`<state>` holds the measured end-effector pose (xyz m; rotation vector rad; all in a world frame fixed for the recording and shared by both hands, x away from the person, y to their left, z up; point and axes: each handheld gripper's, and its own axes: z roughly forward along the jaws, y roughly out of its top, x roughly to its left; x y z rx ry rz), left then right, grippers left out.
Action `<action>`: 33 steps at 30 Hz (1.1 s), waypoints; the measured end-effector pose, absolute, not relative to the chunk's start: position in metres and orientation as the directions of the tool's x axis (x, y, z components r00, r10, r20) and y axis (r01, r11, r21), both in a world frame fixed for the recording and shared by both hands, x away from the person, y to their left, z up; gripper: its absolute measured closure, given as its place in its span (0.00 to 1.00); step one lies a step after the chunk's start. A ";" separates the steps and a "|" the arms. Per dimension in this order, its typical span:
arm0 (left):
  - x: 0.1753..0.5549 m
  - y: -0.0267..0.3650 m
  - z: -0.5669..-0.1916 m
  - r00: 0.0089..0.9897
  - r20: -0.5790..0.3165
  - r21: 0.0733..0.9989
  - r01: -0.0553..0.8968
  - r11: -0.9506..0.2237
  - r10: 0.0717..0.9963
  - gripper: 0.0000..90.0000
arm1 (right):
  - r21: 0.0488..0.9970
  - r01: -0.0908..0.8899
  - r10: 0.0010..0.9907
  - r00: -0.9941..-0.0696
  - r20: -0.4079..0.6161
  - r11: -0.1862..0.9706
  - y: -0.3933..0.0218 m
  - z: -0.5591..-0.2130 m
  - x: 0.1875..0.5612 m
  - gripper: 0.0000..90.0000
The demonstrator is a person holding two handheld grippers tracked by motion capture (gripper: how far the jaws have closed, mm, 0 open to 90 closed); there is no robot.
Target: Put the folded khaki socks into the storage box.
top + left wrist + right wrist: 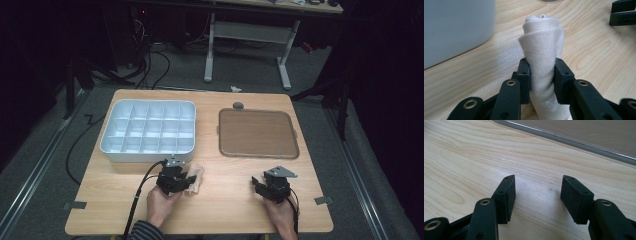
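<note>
White compartment box [148, 131] empty — left gripper [541, 72] fingers pinching rolled cloth [543, 45]; right gripper [537, 192] fingers spread.

A dim lab: wooden table [225, 210] on floor rails [35, 175], trailing cables [150, 65] behind.

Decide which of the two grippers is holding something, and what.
The left gripper: its jaws pinch a rolled cream cloth. The right gripper is open over bare table.
</note>
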<state>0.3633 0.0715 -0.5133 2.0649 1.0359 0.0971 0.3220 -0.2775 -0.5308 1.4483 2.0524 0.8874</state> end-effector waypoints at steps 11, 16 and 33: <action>0.362 0.080 -0.508 0.647 -0.279 0.695 0.646 -0.316 0.709 0.78 | 0.734 0.638 0.944 -0.328 -0.013 0.232 -0.277 -0.531 0.322 0.51; 0.361 0.086 -0.505 0.640 -0.286 0.700 0.648 -0.301 0.713 0.78 | 0.734 0.638 0.944 -0.329 -0.015 0.233 -0.277 -0.531 0.322 0.51; 0.360 0.101 -0.497 0.634 -0.303 0.704 0.652 -0.281 0.711 0.79 | 0.734 0.639 0.945 -0.326 -0.012 0.229 -0.278 -0.531 0.322 0.50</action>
